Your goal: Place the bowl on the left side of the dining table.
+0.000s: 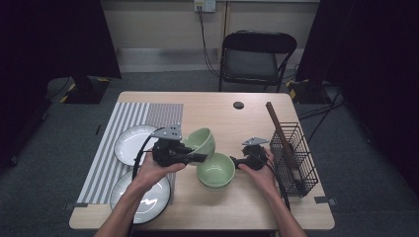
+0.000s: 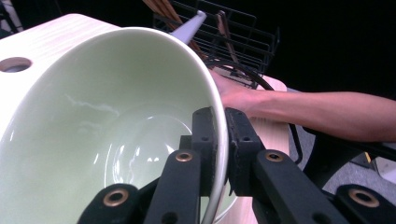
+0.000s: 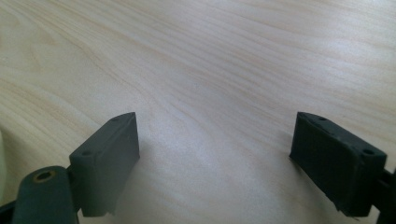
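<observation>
Bowl (image 1: 201, 140) | up off the table (image 1: 247, 207), tilted, over the bowl stack (image 1: 216, 171) | left fingers (image 2: 205, 140) pinch its rim | right fingers (image 3: 109, 158) spread, holding nothing | left to do: set it down

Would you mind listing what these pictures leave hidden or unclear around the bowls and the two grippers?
- High view: the lower stacked bowls are nested, so their count is unclear.
- High view: the near plate is partly covered by the person's left forearm.
- Left gripper view: the lifted bowl is cut off by the frame's left and bottom edges; the left gripper clamps its rim.
- High view: the rack's contents are too small to identify.
- Right gripper view: the right gripper stands open over bare table.
</observation>
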